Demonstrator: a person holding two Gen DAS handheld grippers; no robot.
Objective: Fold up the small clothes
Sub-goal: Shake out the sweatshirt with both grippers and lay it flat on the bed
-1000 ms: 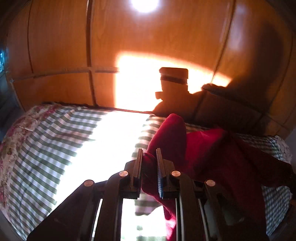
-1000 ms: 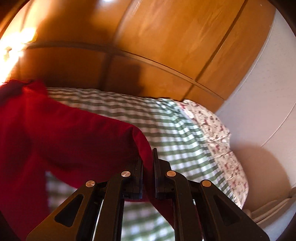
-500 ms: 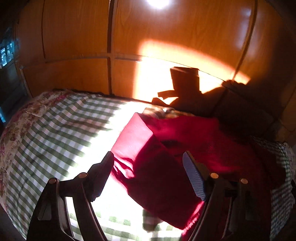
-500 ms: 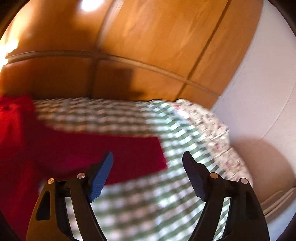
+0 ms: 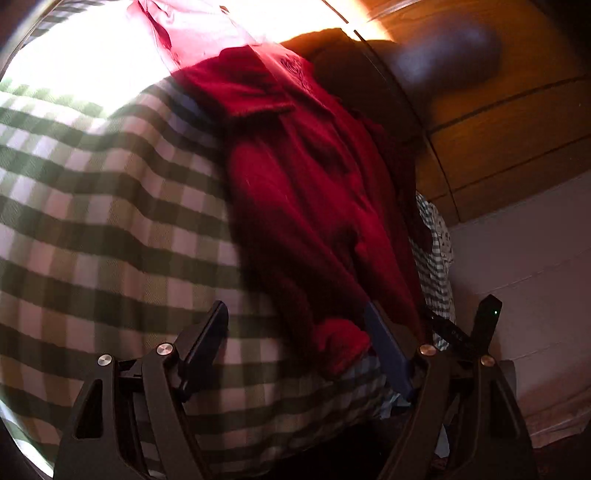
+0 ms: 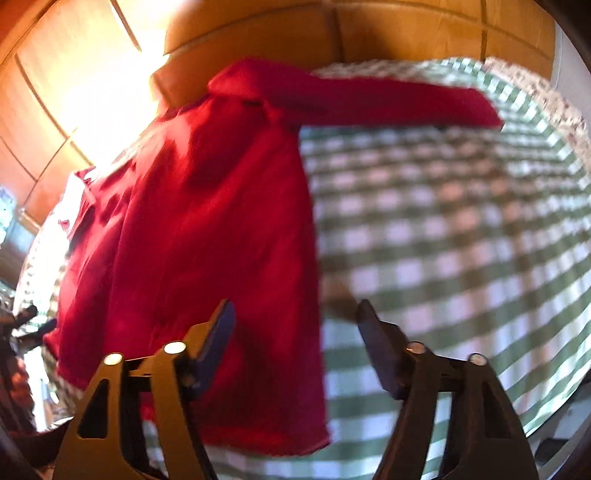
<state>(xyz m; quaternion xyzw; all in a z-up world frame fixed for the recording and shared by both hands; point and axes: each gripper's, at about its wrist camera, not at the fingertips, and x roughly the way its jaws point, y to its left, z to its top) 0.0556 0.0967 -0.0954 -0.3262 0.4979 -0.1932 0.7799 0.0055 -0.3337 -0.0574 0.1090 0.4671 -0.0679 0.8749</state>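
Note:
A red long-sleeved garment [image 6: 207, 229] lies on the green-and-white checked bedcover [image 6: 461, 229], one sleeve [image 6: 388, 101] stretched out to the right. My right gripper [image 6: 295, 325] is open and empty, low over the garment's right edge near its hem. In the left wrist view the same garment [image 5: 314, 192] lies in a rumpled strip. My left gripper [image 5: 295, 328] is open and empty, with a bunched corner of the garment between its spread fingers.
A wooden wardrobe [image 6: 406, 29] stands behind the bed. A bright sun patch [image 5: 92, 62] washes out the far bedcover. A white wall [image 5: 535, 266] is at the right of the left wrist view. The other gripper [image 5: 480, 325] shows there too.
Both grippers opened and let go of the red garment, which now lies on the bed. Both have since tilted down and moved close over the garment's near end.

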